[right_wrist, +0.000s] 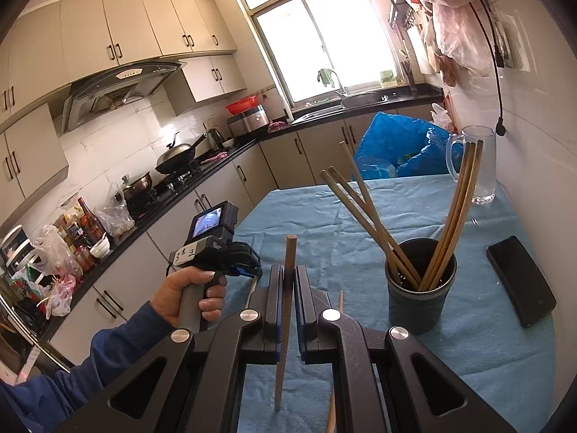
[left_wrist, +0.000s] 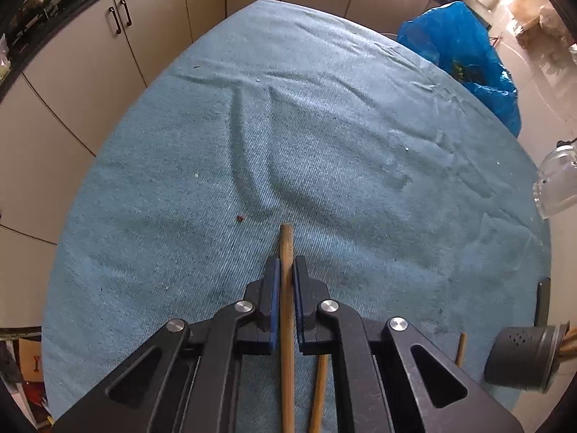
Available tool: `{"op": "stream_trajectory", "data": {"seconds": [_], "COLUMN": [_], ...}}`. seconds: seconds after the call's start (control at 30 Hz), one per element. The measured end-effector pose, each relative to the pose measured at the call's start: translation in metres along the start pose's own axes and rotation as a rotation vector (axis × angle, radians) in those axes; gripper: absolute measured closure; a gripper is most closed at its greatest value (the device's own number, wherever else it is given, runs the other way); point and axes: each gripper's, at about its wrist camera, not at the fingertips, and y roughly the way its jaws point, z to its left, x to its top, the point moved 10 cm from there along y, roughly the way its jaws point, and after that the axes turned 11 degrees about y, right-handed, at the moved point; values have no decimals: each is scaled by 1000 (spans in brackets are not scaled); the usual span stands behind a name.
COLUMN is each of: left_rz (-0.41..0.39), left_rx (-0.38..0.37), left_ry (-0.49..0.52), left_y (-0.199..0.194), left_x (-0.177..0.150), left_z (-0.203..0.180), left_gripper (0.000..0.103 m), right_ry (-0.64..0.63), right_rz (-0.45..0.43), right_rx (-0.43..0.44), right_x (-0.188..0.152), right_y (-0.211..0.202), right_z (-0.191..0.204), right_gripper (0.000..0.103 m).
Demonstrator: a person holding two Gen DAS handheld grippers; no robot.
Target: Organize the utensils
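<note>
Gathering chopsticks into the dark holder (right_wrist: 420, 288) on the blue cloth (right_wrist: 468, 324).

Each gripper is clenched on one wooden chopstick: the left gripper (left_wrist: 286, 267) pins its chopstick (left_wrist: 287, 288) pointing steeply down over the cloth, while the right gripper (right_wrist: 287, 274) holds its chopstick (right_wrist: 286, 310) upright, just left of the holder, probably lined up to drop in. Six chopsticks (right_wrist: 447, 223) already lean inside. Another chopstick (left_wrist: 319, 393) lies loose on the cloth.
</note>
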Motion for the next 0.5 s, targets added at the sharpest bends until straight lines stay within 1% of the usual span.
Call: {"op": "stream_trajectory", "data": {"seconds": [0.1, 0.2, 0.43, 0.47, 0.5], "left_rz": [-48, -134, -402, -437, -455], "left_rx": [-31, -59, -89, -90, -91], "left_ry": [9, 29, 104, 117, 125], "left_y": [-19, -57, -172, -187, -196], "left_x": [-6, -16, -50, -57, -61], "left_z": [-2, -7, -21, -23, -24], "left_gripper": [96, 96, 96, 96, 96], "right_ry": [5, 6, -4, -3, -4], "right_rz": [-3, -12, -39, -42, -44], "right_rx": [2, 3, 6, 6, 7], "right_x": [0, 0, -1, -1, -1], "right_y": [-2, -6, -16, -18, -19], "right_z": [1, 3, 12, 13, 14], "right_gripper": [96, 96, 96, 96, 96]}}
